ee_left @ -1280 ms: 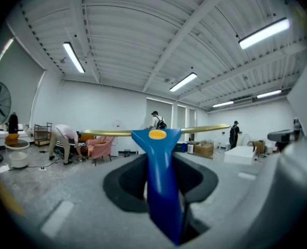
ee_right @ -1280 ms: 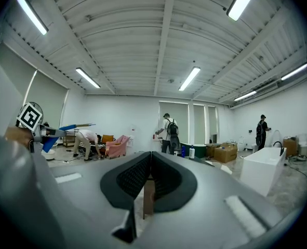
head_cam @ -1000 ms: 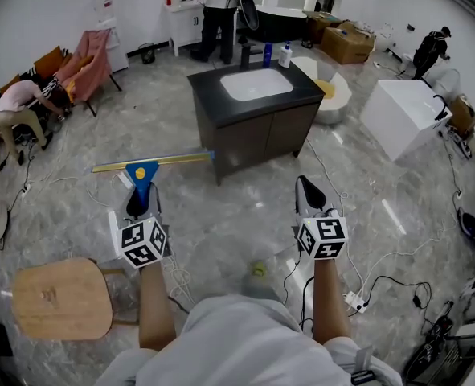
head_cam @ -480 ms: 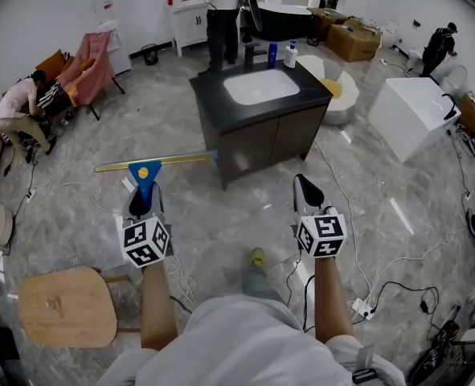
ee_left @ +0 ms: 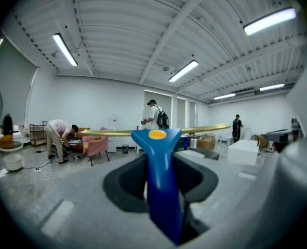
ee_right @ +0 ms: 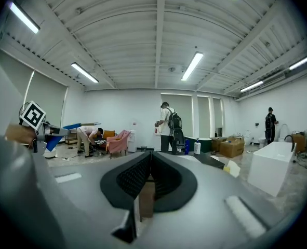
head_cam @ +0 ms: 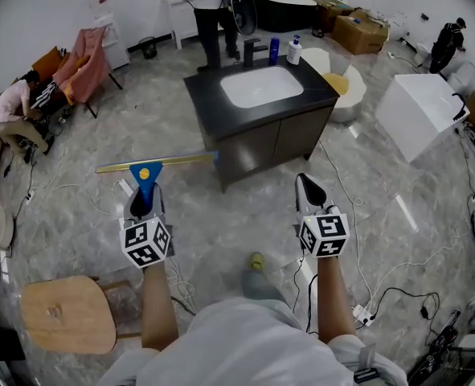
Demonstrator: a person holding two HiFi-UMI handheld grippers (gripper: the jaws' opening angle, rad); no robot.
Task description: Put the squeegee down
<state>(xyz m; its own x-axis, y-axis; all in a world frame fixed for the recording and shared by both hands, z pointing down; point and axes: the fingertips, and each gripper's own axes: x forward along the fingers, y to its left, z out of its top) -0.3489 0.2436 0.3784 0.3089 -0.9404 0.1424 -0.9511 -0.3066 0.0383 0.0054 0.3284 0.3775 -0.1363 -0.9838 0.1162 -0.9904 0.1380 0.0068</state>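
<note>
Squeegee (head_cam: pixel 145 171) level in grip of left tongs (head_cam: pixel 143 203)

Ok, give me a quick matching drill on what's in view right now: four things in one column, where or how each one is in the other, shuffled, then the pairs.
Things:
1. squeegee
2. right tool
3. wooden stool
4. blue bottle

Place or state:
A. standing on the dark countertop
B. shut, with nothing in it
C. clamped by its blue handle in the left tool
D. on the floor, low on the person's left

Pairs: 1-C, 2-B, 3-D, 4-A
</note>
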